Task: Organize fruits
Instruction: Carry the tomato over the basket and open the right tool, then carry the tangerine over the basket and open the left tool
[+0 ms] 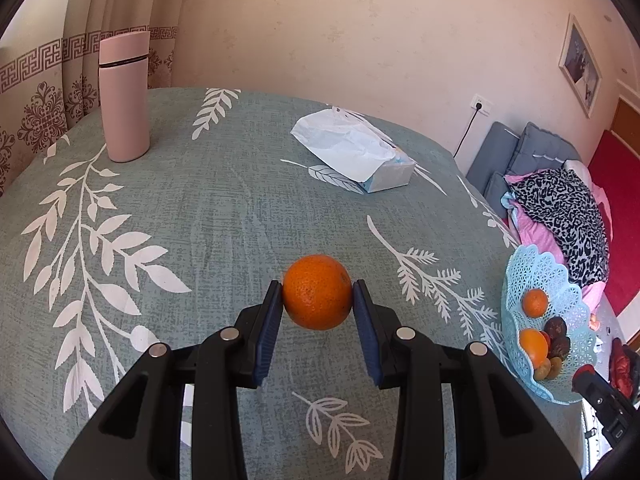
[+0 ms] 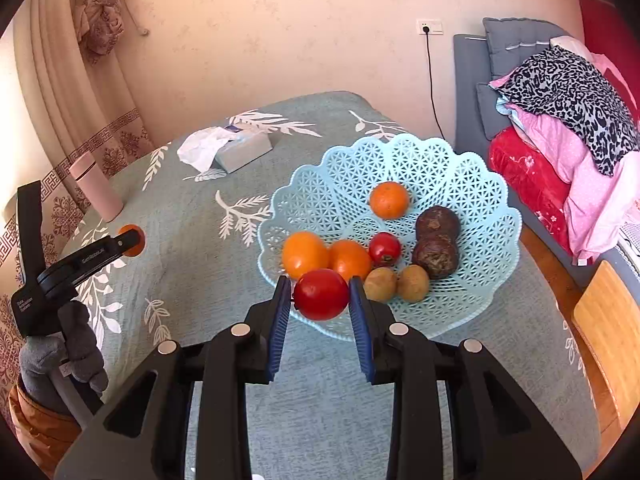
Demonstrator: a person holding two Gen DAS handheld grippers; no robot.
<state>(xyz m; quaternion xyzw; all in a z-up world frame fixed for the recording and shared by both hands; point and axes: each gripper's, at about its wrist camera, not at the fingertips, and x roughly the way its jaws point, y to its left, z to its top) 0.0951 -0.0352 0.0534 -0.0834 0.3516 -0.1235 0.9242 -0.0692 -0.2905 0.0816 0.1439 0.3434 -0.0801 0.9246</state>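
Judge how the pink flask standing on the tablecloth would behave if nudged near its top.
The pink flask is tall and narrow, so it would probably tip rather than slide. The soft tablecloth likely grips its base. Once down, its round body might roll.

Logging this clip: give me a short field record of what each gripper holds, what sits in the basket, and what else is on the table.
left gripper: shut on an orange, above the tablecloth
right gripper: shut on a red fruit, at the basket's near rim
basket: light blue lattice, holding three orange fruits, one small red fruit, two dark brown fruits, two yellowish-brown fruits
other items: pink flask, tissue box
surface: grey-green leaf-print tablecloth
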